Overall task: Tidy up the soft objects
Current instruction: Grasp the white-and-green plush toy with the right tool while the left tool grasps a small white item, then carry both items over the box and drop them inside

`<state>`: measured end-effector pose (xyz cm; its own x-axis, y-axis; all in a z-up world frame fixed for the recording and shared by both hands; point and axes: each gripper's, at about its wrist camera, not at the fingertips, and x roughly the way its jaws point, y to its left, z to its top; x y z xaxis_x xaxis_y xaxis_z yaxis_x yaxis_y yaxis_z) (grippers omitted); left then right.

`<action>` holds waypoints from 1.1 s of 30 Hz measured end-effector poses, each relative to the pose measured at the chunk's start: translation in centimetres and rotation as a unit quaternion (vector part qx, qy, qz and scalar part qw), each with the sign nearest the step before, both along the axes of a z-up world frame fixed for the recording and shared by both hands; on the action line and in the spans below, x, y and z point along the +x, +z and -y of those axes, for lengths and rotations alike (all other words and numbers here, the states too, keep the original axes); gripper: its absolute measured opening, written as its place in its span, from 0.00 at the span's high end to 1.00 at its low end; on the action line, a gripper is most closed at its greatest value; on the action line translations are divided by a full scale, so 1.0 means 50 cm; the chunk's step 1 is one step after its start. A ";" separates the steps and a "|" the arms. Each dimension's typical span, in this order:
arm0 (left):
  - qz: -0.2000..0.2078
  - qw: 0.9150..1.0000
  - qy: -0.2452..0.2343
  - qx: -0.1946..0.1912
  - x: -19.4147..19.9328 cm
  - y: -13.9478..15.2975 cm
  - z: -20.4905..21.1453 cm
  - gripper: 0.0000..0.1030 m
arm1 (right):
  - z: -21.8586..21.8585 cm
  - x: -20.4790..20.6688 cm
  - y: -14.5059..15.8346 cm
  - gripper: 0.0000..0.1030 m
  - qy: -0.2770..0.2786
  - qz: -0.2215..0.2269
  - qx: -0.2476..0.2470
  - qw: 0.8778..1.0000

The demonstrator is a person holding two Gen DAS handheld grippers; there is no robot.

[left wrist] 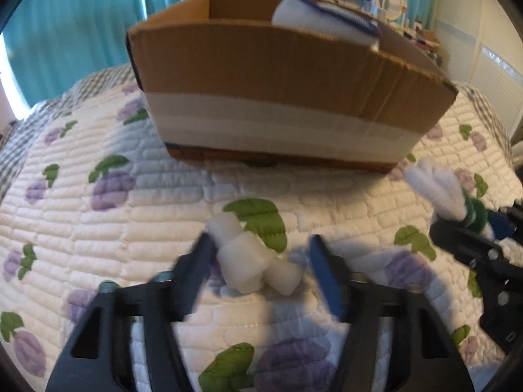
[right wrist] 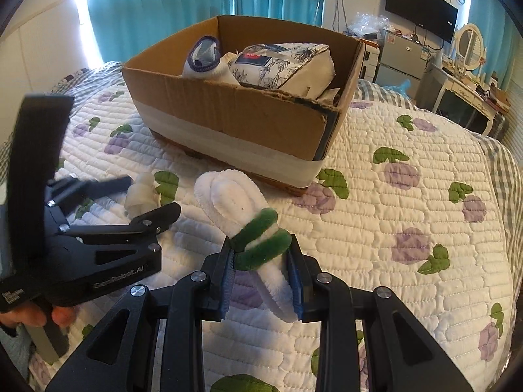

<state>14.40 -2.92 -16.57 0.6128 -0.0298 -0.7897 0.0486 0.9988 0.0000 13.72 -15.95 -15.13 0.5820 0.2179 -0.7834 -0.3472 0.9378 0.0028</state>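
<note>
On the quilted bed (right wrist: 408,137), just in front of the cardboard box (right wrist: 228,114), we see our left hand-held gripper (left wrist: 258,254) with its jaws spread around a lumpy white foam piece (left wrist: 251,261) that lies on the quilt; one black finger (left wrist: 199,261) touches its left end, while the blue pad (left wrist: 323,268) stands apart from it. Our right hand-held gripper (right wrist: 261,261) is pinching a white fuzzy bundle wrapped with green bands (right wrist: 235,202), its looped end pointing toward the box. Inside the box lie a rolled white item with a dark blue rim (right wrist: 202,58) and a floral-printed package (right wrist: 284,62). Teal curtains (right wrist: 163,0) hang behind the bed.
</note>
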 end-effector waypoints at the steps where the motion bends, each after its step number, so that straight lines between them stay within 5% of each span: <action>1: -0.002 1.000 -0.001 0.011 -0.002 -0.005 0.003 0.52 | 0.000 0.000 0.001 0.73 0.000 0.001 0.000 1.000; 4: 0.003 1.000 -0.010 0.018 -0.011 -0.004 0.007 0.59 | -0.004 -0.004 0.002 0.73 0.002 0.003 -0.001 1.000; 5: 0.007 1.000 -0.011 0.020 -0.015 0.000 0.008 0.71 | -0.005 -0.005 0.003 0.73 0.003 0.004 -0.001 1.000; 23: 0.052 0.998 -0.029 0.019 -0.126 0.112 0.001 0.73 | -0.020 -0.108 0.085 0.73 0.003 0.046 0.006 0.999; 33: 0.120 0.992 -0.035 0.014 -0.194 0.246 -0.012 0.73 | -0.033 -0.173 0.199 0.73 0.013 0.099 0.006 0.995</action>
